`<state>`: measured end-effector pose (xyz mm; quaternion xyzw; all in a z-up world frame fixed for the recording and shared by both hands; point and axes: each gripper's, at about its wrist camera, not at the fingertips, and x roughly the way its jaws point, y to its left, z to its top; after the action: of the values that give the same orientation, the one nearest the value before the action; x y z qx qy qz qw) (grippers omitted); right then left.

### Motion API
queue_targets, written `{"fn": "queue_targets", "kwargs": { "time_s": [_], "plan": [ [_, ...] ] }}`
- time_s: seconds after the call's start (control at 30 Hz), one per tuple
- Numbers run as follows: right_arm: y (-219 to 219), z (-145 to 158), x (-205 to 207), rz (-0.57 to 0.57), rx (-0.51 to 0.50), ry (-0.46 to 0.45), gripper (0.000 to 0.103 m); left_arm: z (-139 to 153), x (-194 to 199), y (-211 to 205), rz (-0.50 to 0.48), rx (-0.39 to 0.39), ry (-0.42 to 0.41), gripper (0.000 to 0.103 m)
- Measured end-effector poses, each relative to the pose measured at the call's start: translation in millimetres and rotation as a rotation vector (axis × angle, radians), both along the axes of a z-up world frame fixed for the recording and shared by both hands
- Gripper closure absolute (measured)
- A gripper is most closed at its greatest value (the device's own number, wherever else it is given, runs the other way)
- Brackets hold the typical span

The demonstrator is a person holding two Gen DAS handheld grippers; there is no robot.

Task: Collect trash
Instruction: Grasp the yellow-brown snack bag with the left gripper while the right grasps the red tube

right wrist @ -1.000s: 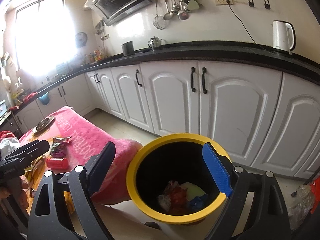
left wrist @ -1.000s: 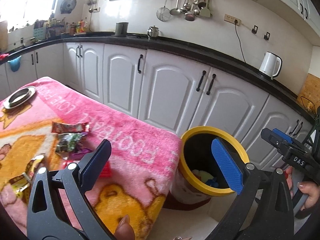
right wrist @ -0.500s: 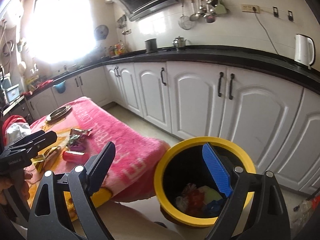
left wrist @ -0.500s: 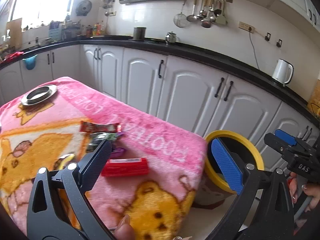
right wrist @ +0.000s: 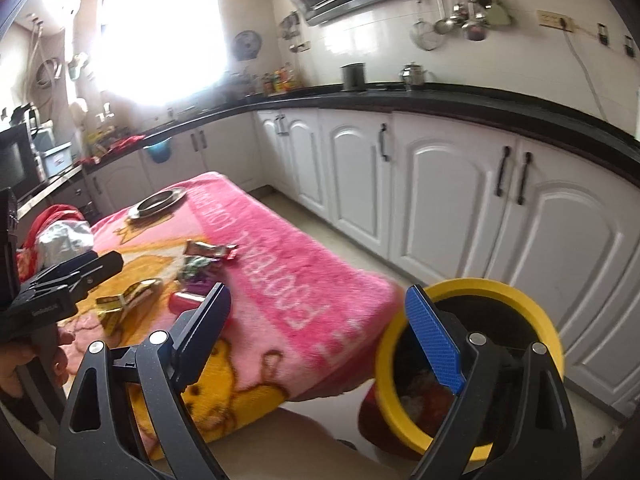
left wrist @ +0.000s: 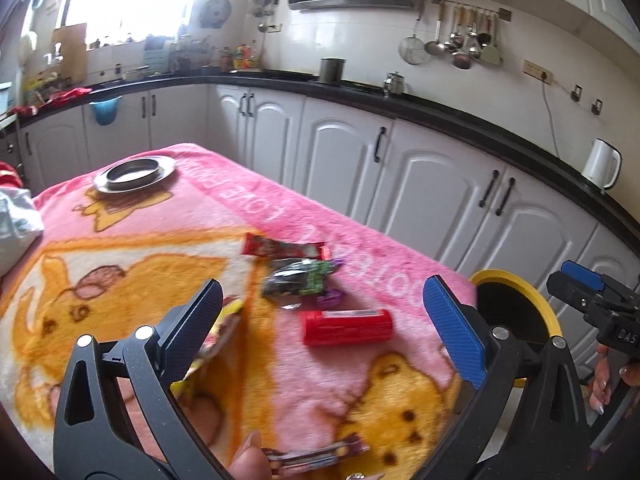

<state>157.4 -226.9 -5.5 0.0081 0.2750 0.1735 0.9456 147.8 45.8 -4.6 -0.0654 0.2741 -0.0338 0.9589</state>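
On the far left a steel dish (left wrist: 134,170) sits on my pink blanket (left wrist: 280,208), well clear of the trash. My left gripper (left wrist: 320,312) hangs over the litter, fingers wide apart and empty: a yellow wrapper (left wrist: 224,324) under the left finger, a dark green packet (left wrist: 298,280) and red wrapper (left wrist: 286,249) further in, a red tube (left wrist: 347,327) nearest the middle. I'd take the tube first, coming down square across its short side and closing gently so it doesn't roll. To the right, the yellow bin (right wrist: 472,360) waits beside the table edge; my right gripper (right wrist: 320,332) hovers there, fingers spread, holding nothing.
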Motion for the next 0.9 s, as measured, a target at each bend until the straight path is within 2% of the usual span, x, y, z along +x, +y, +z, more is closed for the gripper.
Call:
{"fn": "queue_targets", "kwargs": {
  "time_s": [0.2, 0.47, 0.9],
  "plan": [
    [42.6, -9.1, 8.4, 0.139, -0.060, 0.030, 0.017, -10.3, -4.4, 38.6, 0.072, -0.017, 0.036, 0.011],
    [83.2, -26.4, 21.0, 0.248, -0.127, 0.063, 0.017, -30.5, -5.0, 81.3, 0.153, -0.038, 0.114, 0.011],
    [131.0, -51.5, 56.8, 0.349, -0.239, 0.117, 0.017, -63.3, 9.6, 107.8, 0.146, -0.056, 0.238, 0.011]
  ]
}}
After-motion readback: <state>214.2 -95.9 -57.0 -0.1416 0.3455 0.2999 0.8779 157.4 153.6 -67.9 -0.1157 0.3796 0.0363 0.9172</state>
